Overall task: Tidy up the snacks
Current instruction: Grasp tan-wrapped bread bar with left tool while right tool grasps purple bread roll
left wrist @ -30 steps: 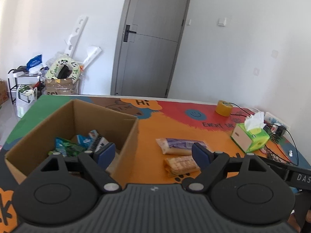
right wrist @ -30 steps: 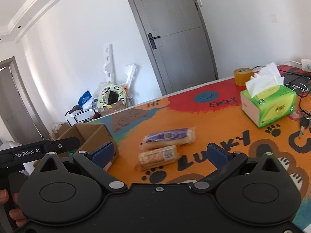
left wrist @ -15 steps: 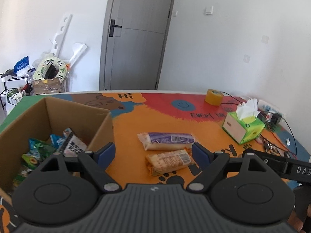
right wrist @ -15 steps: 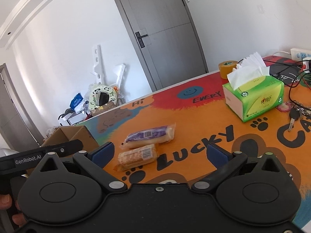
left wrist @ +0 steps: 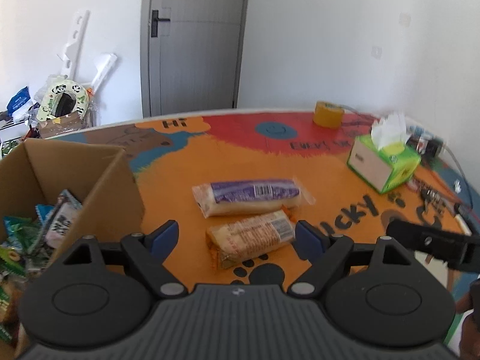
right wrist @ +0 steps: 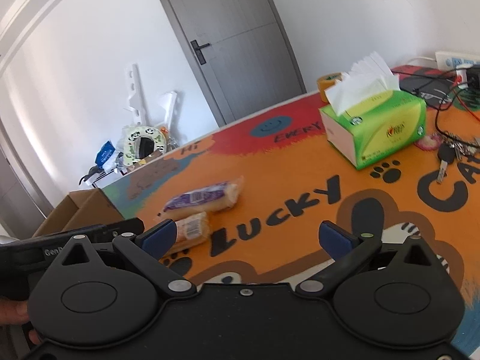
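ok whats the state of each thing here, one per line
left gripper: jaws open, empty, above the tan pack
right gripper: jaws open, empty
purple pack: sealed, flat on the table, outside the box
tan pack: sealed, flat beside the purple pack
box: open, snacks inside
tissue box: open, tissue sticking up
door: shut

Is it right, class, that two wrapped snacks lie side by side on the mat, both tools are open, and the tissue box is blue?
Not quite. The tissue box is green, as the right wrist view shows clearly. The rest holds: two wrapped snacks lie side by side on the mat, and the left tool and right tool are open.
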